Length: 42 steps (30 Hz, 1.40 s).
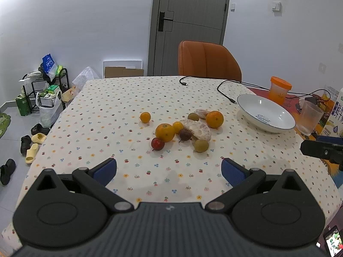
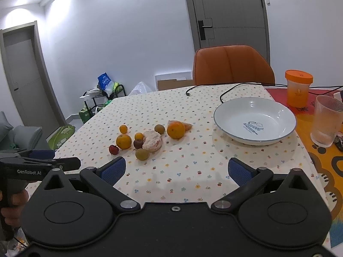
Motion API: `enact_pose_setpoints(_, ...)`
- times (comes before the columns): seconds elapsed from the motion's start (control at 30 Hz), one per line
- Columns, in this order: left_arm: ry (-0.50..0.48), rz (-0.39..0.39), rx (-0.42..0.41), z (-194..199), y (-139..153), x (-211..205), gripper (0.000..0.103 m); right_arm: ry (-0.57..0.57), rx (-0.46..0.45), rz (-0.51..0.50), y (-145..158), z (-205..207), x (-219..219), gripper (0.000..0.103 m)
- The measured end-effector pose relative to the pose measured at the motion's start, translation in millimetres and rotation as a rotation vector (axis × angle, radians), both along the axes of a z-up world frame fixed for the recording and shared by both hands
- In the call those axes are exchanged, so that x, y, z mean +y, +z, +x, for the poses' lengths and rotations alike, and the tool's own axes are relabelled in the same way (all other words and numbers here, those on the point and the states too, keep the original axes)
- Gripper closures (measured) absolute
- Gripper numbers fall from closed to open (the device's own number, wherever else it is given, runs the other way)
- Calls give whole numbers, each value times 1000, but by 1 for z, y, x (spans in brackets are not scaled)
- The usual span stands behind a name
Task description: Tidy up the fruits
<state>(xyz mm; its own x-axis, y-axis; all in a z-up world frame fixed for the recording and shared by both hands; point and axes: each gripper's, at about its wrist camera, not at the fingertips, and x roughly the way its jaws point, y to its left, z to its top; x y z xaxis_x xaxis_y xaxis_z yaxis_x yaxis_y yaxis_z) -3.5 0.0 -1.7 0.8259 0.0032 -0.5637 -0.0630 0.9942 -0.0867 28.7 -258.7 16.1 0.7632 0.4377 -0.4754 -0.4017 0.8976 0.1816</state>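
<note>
Hovering above the tablecloth (image 1: 103, 111), left gripper (image 1: 169, 170) and right gripper (image 2: 176, 170) are both gaping wide, gripping nothing; fruits (image 1: 165, 131) are lying clustered beside the white bowl (image 2: 223, 109).

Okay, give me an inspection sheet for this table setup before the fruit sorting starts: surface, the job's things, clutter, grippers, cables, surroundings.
Surface: table under a patterned tablecloth; a red and orange mat covers its right end.
Job's things: loose fruit cluster mid-table, with oranges, small green and red fruits and a peeled citrus piece; white bowl to the right, holding nothing.
Clutter: orange-lidded cup, ribbed glass, milk carton.
Grippers: left gripper and right gripper both open, holding nothing, hovering short of the fruit.
Cables: two black cables loose on the far side, one ending close to the bowl.
Surroundings: orange chair, grey door, shoe rack, slippers on the floor.
</note>
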Motion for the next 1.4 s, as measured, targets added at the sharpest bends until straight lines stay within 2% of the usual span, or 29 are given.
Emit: enact_pose_setpoints(1.4,-3,-7,-31,0,-2,5,0,9,7,-6,-6,4,5,0)
